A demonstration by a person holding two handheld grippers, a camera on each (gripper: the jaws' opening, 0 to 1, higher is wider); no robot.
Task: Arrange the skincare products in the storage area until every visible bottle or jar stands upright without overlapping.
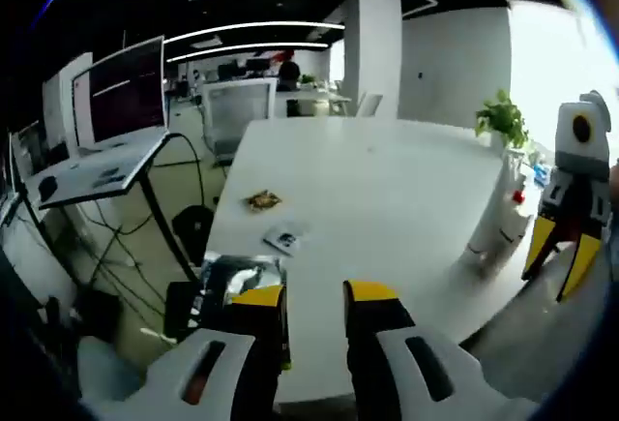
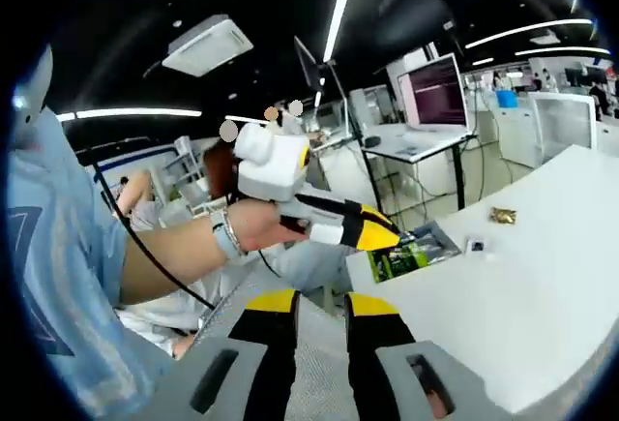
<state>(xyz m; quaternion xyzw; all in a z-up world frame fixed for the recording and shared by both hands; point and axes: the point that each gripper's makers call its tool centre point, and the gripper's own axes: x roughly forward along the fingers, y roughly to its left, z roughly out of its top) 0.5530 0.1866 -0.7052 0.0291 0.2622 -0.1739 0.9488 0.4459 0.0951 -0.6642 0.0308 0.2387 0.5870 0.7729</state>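
Note:
Several white bottles (image 1: 495, 223), one with a red cap, stand close together at the table's right edge in the left gripper view; they are small and partly blurred. My left gripper (image 1: 315, 295) is open over the white table (image 1: 387, 189), nothing between its yellow-tipped jaws. My right gripper (image 1: 561, 252) hangs beside the bottles off the table's right edge, its tips apart. In the right gripper view my right gripper (image 2: 321, 305) is open and empty, below the table's edge, and a hand holds the left gripper (image 2: 372, 234) above the table's corner.
A green and silver packet (image 1: 240, 281) lies at the table's near left corner, with a small packet (image 1: 283, 239) and a brown wrapper (image 1: 263, 200) beyond it. A potted plant (image 1: 503, 121) stands behind the bottles. A desk with monitors (image 1: 121, 92) is at left. A person (image 2: 58, 266) sits close.

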